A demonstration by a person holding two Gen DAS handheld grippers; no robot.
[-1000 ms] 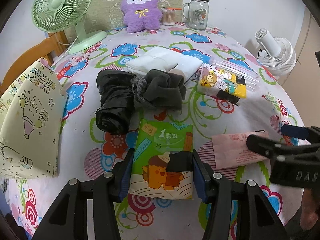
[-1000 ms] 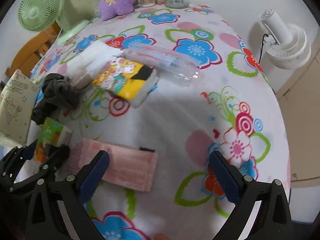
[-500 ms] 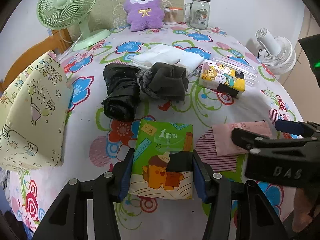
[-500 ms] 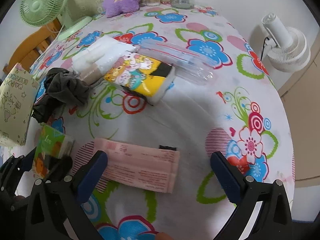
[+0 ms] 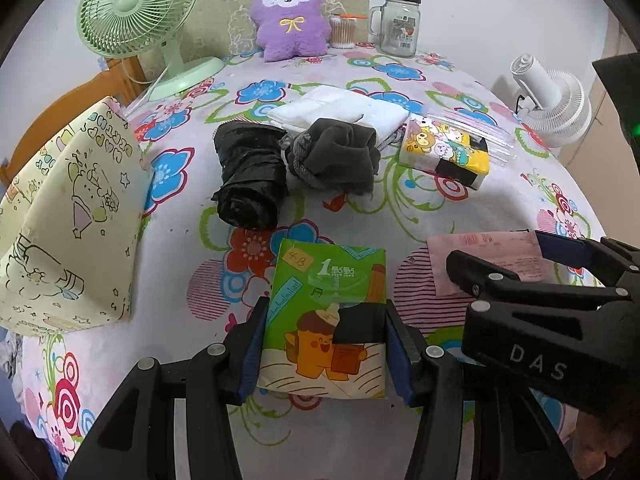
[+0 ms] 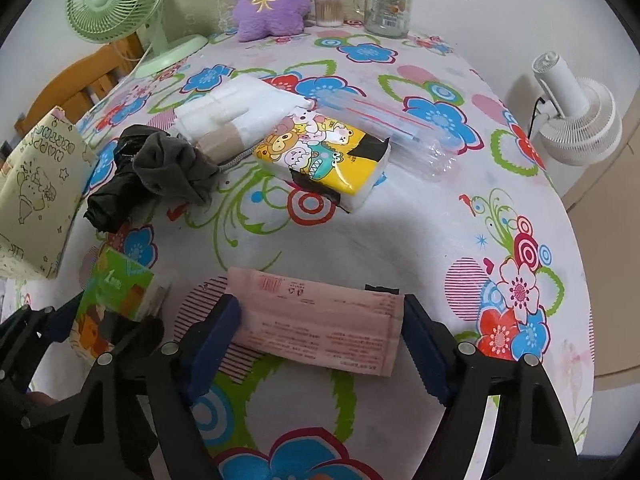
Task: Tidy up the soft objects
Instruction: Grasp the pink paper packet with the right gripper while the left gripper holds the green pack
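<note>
Left wrist view – left gripper [image 5: 326, 350]: its jaws sit half open and press on both sides of the green tissue pack [image 5: 326, 316], which is held low over the flowered worktop [image 5: 400, 220].
Left wrist view – right gripper [image 5: 516, 258]: it reaches in from the right, over the pink packet [image 5: 486, 258] lying flat just beside the green pack.
Left wrist view – other soft things: a black rolled bag [image 5: 250, 180], dark socks [image 5: 334, 156], a white folded cloth [image 5: 340, 110] and a yellow cartoon tissue pack [image 5: 444, 148] bunch together further back; a cream paper bag [image 5: 66, 232] stands at the left.
Right wrist view – right gripper [image 6: 320, 332]: its jaws have just been closing, and the pink packet [image 6: 320, 318] lies between them; the blue pads stand at its two short ends, and I cannot tell whether they press yet.
Right wrist view – packet's look: thin, flat, printed with small text, likely to buckle if squeezed hard.
Step in hand: a judgement, the second grasp, with the green pack already secured.
Next move calls for: finishing the close gently, then lifting the packet level, probably toward the cream paper bag [image 6: 34, 184].
</note>
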